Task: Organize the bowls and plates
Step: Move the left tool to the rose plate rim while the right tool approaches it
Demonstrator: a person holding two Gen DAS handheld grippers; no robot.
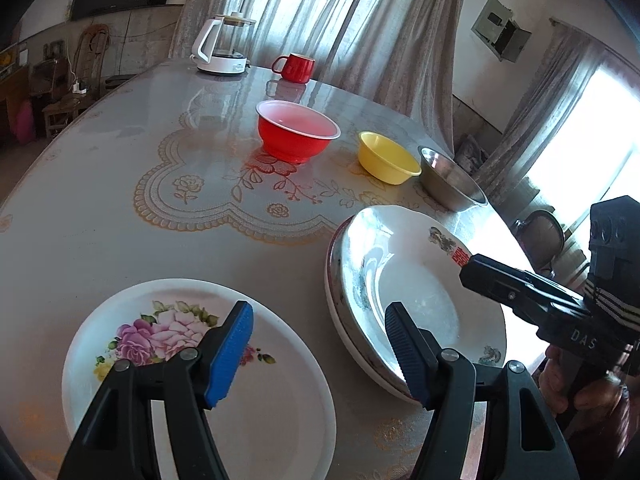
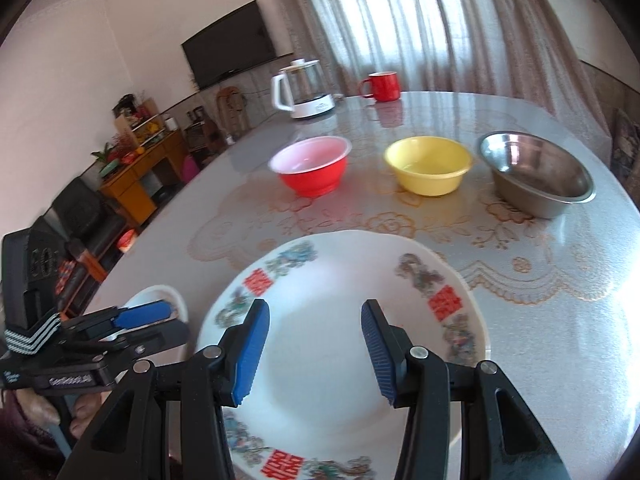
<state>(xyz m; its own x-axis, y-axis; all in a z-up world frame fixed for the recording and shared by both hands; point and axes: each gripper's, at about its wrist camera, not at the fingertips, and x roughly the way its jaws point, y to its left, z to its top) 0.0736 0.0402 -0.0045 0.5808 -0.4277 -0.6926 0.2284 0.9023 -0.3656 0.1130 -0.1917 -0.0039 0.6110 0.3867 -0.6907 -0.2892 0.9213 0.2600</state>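
Note:
My left gripper (image 1: 320, 344) is open and empty above a white plate with pink flowers (image 1: 168, 344). To its right lies a stack of plates (image 1: 352, 264), topped by a white plate with red characters (image 1: 420, 280). My right gripper (image 2: 314, 344) is open and empty over that top plate (image 2: 340, 280). It shows from the side in the left wrist view (image 1: 472, 268). A red bowl (image 1: 298, 130), a yellow bowl (image 1: 388, 158) and a steel bowl (image 1: 450, 180) stand in a row further back on the table, and they also show in the right wrist view: red (image 2: 310, 164), yellow (image 2: 428, 164), steel (image 2: 536, 170).
A glass kettle on a white base (image 1: 222, 46) and a red mug (image 1: 294, 67) stand at the table's far edge. The round table (image 1: 100, 184) has a lace-patterned cover. Curtains hang behind it. Chairs and furniture stand to the left.

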